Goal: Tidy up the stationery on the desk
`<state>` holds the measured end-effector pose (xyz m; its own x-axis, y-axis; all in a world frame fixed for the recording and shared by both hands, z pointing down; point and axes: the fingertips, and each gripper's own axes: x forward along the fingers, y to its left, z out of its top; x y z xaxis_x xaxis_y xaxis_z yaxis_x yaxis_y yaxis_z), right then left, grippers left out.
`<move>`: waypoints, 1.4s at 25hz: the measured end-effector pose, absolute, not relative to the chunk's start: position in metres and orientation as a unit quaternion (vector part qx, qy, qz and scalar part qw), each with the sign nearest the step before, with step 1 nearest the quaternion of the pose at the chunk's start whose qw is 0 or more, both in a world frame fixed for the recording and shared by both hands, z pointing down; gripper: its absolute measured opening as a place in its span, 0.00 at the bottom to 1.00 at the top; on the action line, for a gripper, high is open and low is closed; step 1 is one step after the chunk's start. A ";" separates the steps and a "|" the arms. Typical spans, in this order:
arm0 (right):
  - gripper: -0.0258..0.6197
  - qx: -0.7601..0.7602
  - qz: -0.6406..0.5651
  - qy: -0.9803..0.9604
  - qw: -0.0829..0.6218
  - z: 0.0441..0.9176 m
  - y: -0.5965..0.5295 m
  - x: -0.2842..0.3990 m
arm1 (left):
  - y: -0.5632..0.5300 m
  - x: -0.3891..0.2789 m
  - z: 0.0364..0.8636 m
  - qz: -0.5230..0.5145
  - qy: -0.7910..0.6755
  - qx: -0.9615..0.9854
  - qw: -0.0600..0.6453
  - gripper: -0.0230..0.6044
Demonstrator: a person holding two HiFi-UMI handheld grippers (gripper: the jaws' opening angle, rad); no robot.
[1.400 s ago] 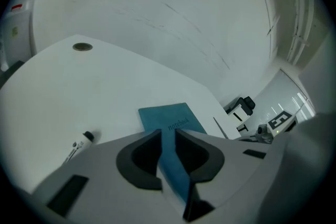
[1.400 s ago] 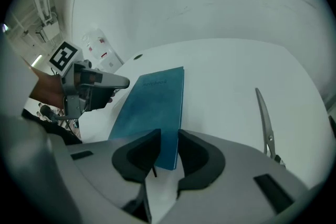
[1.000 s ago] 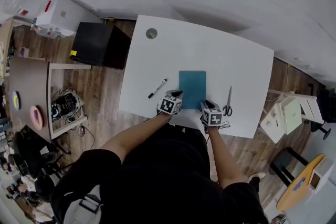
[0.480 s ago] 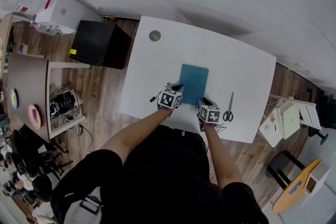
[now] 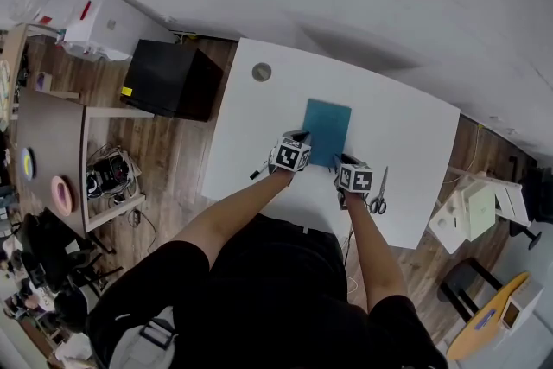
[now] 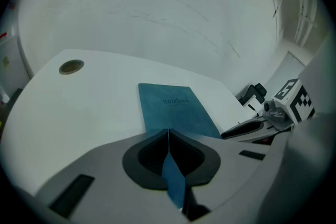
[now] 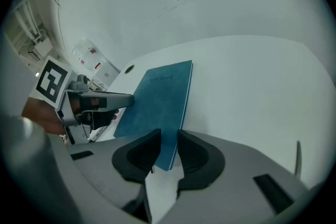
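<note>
Since a second ago the teal notebook [image 5: 327, 132] has slid away from us toward the middle of the white desk [image 5: 406, 117], with both grippers following it. The left gripper [image 6: 168, 131], jaws pressed together, noses at its near edge. The right gripper [image 7: 164, 145] stands spread, with the near right corner lying in the gap and neither pad pressing it. We judge this a squaring-up push: keep both tips low and advance evenly, so the book doesn't swivel.
</note>
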<state>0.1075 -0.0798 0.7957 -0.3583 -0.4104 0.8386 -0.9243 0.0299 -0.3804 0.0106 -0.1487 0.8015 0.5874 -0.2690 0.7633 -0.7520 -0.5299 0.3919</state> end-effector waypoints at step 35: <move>0.21 0.499 0.437 -0.695 0.278 0.790 -0.156 0.122 | -0.236 0.021 0.784 0.270 -0.316 0.829 0.373 0.07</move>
<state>0.1216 -0.1555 0.7896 -0.3473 -0.4509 0.8223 -0.9364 0.1201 -0.3297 0.0215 -0.2359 0.7836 0.6542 -0.3234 0.6837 -0.7261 -0.5214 0.4482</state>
